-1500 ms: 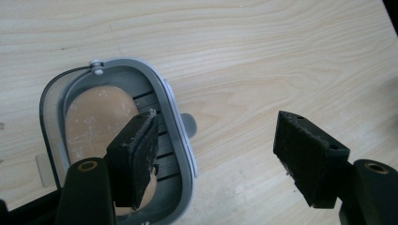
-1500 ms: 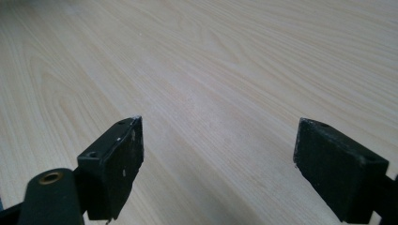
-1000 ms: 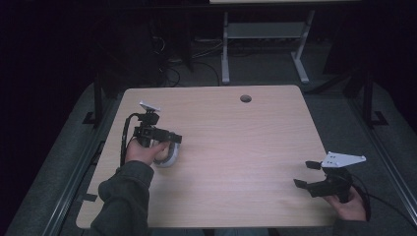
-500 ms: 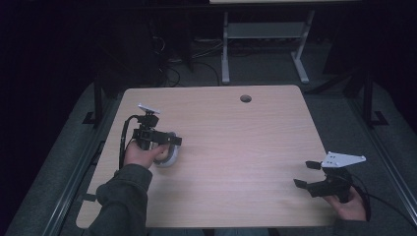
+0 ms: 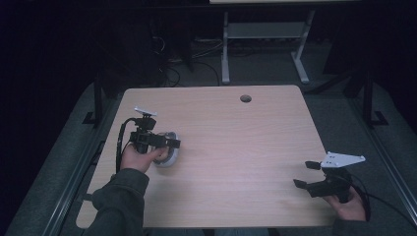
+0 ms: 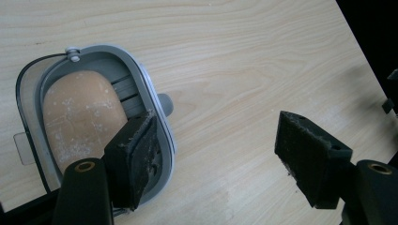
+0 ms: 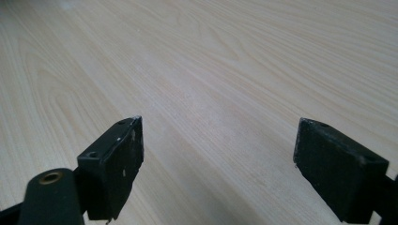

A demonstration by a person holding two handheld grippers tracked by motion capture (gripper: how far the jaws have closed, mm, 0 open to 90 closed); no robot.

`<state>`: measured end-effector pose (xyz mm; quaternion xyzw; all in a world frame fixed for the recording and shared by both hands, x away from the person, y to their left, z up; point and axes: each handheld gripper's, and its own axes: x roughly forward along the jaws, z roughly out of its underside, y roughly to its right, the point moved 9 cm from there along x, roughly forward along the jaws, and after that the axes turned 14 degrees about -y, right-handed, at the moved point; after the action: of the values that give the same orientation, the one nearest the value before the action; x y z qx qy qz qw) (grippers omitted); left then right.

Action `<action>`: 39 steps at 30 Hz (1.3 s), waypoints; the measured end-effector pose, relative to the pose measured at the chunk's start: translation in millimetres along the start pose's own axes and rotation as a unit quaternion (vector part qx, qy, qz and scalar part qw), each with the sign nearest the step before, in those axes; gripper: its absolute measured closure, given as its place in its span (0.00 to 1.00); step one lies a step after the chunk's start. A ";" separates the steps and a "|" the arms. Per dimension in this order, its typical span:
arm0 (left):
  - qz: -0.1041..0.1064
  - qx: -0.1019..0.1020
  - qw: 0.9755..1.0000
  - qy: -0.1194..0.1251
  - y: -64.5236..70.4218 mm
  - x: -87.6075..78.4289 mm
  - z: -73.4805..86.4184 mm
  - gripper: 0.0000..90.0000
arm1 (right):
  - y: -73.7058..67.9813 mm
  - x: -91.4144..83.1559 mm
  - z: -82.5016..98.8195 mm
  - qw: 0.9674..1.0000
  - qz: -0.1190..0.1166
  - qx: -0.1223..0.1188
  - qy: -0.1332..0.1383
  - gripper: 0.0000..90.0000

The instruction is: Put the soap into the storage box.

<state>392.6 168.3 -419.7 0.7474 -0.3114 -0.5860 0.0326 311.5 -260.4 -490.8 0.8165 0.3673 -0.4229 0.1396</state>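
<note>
Lying flat, the grey container (image 6: 101, 117) runs lengthwise beside the left gripper (image 6: 216, 161), fingers apart.

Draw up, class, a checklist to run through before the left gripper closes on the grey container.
1. Left gripper open: ok.
2. Grey container between its jaws: not ok; one jaw overlaps the rim, the other stands over bare table.
3. Brown item inside container: ok.
4. Right gripper away from the container: ok, near the table's right edge.
5. Right gripper open, holding nothing: ok.
6. Container latched: cannot tell.
</note>
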 end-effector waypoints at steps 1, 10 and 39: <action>0.000 -0.001 1.000 0.002 0.1 0.1 0.6 0.33 | 0.0 -0.2 -0.2 1.000 0.000 -0.001 0.001 0.18; 0.009 0.006 1.000 0.004 1.7 -1.7 8.5 0.32 | 0.4 0.1 0.4 1.000 0.001 0.002 -0.001 0.18; 0.027 0.030 0.999 0.011 6.7 -7.4 31.3 0.32 | 0.5 1.1 0.8 1.000 0.002 0.003 -0.002 0.18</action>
<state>360.8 176.5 -420.4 0.7461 -0.3482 -0.5667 0.0294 311.8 -260.6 -492.2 0.8168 0.3641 -0.4256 0.1385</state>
